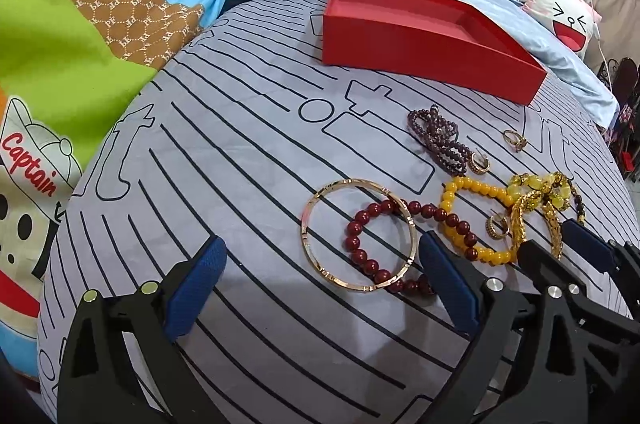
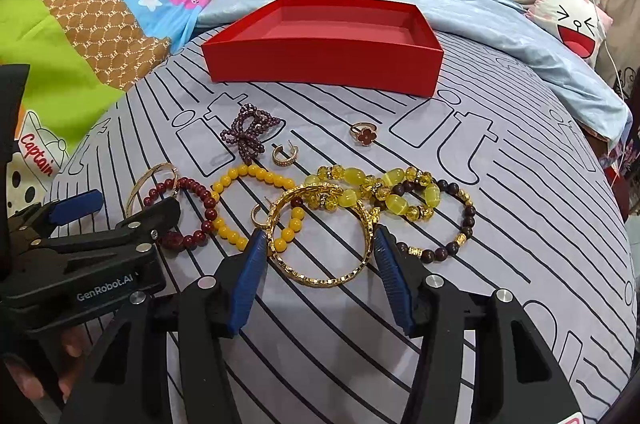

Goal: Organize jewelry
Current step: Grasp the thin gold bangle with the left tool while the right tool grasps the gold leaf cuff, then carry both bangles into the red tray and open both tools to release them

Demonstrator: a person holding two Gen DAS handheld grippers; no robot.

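Right gripper (image 2: 320,244) sits lowest in its own view, blue fingers (image 2: 246,284) on either side of the gold bangle (image 2: 320,236), which lies flat on the bed sheet (image 2: 360,344). Both pads sit at the bangle's outer rim; whether they press on it I cannot tell. Left gripper (image 1: 320,264) hovers beside it, fingers (image 1: 200,288) wide apart, straddling a thin rose-gold bangle (image 1: 358,234) without touching it. A person's fingertips (image 2: 68,348) show under the left gripper's body.

Dark red bead bracelet (image 1: 372,248) crosses through the rose-gold bangle. Yellow bead bracelet (image 2: 248,200) lies just beside it and overlaps the gold bangle's near edge; a small gold hoop earring (image 2: 258,214) rests inside its loop. Right of these, a lemon crystal bracelet (image 2: 372,190) and a brown bead bracelet (image 2: 452,220) overlap each other.

Farther back: purple bead strand (image 2: 248,134) bunched up, second hoop earring (image 2: 284,154) just beside it, ring with a red clover face (image 2: 364,134) standing apart.

Red box (image 2: 328,40) is farthest, open-topped, nothing inside.
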